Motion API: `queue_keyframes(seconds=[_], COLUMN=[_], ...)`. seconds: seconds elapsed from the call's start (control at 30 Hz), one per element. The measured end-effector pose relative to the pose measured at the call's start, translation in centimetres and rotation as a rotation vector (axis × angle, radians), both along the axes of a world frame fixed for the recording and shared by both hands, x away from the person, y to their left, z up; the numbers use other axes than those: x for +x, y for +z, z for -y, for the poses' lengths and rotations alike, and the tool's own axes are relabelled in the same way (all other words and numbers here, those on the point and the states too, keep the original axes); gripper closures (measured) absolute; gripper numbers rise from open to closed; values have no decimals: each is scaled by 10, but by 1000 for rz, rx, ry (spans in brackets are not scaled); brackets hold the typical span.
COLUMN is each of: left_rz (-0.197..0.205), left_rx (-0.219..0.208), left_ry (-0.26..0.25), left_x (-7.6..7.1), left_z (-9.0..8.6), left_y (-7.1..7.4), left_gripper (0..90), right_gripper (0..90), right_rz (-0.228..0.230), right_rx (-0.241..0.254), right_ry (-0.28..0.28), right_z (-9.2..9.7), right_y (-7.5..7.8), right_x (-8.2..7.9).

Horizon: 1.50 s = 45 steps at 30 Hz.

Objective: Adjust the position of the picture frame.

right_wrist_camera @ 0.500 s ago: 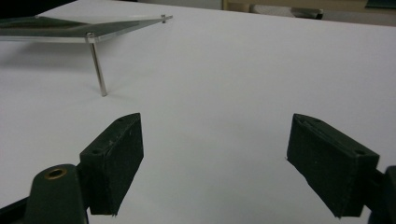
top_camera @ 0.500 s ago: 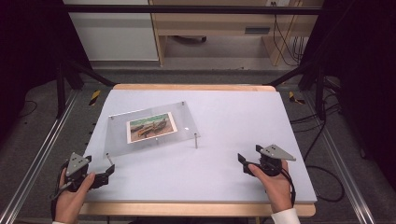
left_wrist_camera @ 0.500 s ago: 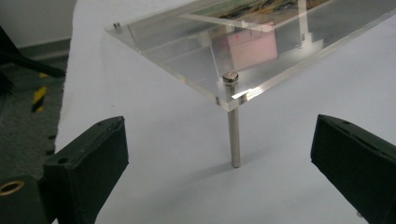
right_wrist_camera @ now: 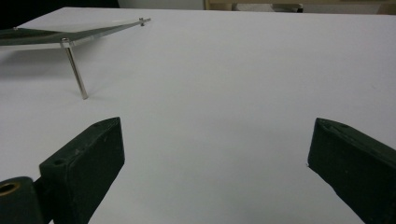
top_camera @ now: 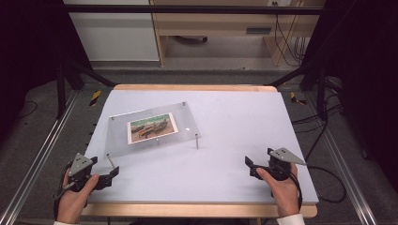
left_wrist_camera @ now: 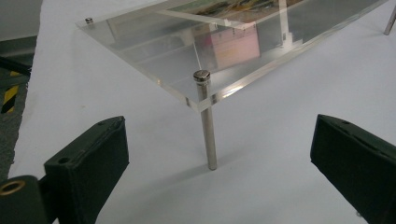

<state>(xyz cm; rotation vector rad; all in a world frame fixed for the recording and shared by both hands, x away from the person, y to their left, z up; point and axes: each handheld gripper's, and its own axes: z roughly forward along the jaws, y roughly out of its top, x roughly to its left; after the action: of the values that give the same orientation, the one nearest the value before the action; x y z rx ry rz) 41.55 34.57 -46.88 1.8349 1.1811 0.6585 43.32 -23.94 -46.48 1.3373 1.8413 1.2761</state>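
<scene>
Near edge of the white table [top_camera: 225,136]: left gripper [top_camera: 104,174] and right gripper [top_camera: 256,168], both jaws spread wide, empty. Beyond, left of centre: clear acrylic photo frame on thin metal legs [top_camera: 155,130], tilted, nearest leg just ahead of left gripper.

Table: rectangular table with a pale lavender-white matte top [top_camera: 234,122] and a light wooden edge strip [top_camera: 192,87] along its far and near sides.
Floor: grey carpeted floor [top_camera: 28,140] around the table.
Rails: silver metal rails [top_camera: 33,164] run along the floor at the table's left and right.
Frame: black metal struts [top_camera: 61,79] rise on both sides; a black horizontal bar [top_camera: 187,9] crosses the top.
Markers: yellow-and-black striped pieces [top_camera: 95,97] lie on the floor near both far table corners.
Rear furniture: white cabinet panel [top_camera: 112,33] at left; light wooden bench-like unit [top_camera: 216,23] beside it.
Cables: black cables [top_camera: 284,37] hang at rear right; more lie on the floor at right.
Surround: dark curtain areas [top_camera: 366,56] flank both sides.
Light: even, diffuse overhead light with soft shadows.
</scene>
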Motion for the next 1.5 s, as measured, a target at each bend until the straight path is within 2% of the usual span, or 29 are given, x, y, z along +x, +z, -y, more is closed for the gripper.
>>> queue_keyframes(seconds=[0.13, 0.27, 0.5, 0.6, 0.63, 0.67, 0.83, 0.87, 0.97, 1.0, 1.1, 1.13, 1.17, 1.23, 1.4, 1.43, 1.5], left_rz=[-17, -31, -32, -36, -35, -35, -30, -23, -17, -17, -10, -8, -7, -8, -19, -28, -32], left_rx=[-1, -1, -6, -13, -34, -34, -43, -66, -98, -98, -108, -112, -110, -121, -127, -147, -156], left_ry=[-17, -36, -32, -21, -3, -3, 4, 15, 22, 22, 31, 30, 33, 29, 45, 50, 60], left_x=[1, 2, 3, 4, 5, 5, 10, 13, 16, 16, 19, 19, 20, 21, 22, 22, 22], left_z=[2, 5, 6, 6, 6, 6, 6, 5, 4, 4, 4, 3, 3, 4, 3, 1, 0], left_y=[-2, -3, -4, -4, -4, -4, -7, -8, -8, -8, -9, -9, -10, -10, -8, -8, -8], left_gripper=[37, 42, 54, 111, 130, 148, 305, 346, 439, 495, 583, 583, 642, 698, 773, 780, 803], right_gripper=[43, 61, 84, 93, 96, 96, 113, 116, 118, 118, 126, 127, 128, 132, 146, 154, 164], right_rz=[-10, 4, 17, 17, 14, 14, 2, 2, 0, 0, -1, -3, -8, -9, -10, -9, -3], right_rx=[10, -2, 4, 3, 2, 2, -8, -5, -5, -5, -7, -6, -12, -13, -16, -15, -29], right_ry=[3, 10, 3, 10, 13, 13, 24, 26, 27, 27, 33, 35, 35, 38, 48, 55, 67], right_z=[-1, -2, -1, -2, -3, -3, -6, -6, -6, -6, -7, -7, -8, -9, -12, -14, -19], right_y=[0, 2, 5, 4, 4, 4, 2, 2, 2, 2, 2, 2, 1, 1, 1, 2, 4], right_x=[0, -1, -2, -2, -2, -2, -1, -1, -1, -1, 0, 0, 0, 1, 1, 1, 1])
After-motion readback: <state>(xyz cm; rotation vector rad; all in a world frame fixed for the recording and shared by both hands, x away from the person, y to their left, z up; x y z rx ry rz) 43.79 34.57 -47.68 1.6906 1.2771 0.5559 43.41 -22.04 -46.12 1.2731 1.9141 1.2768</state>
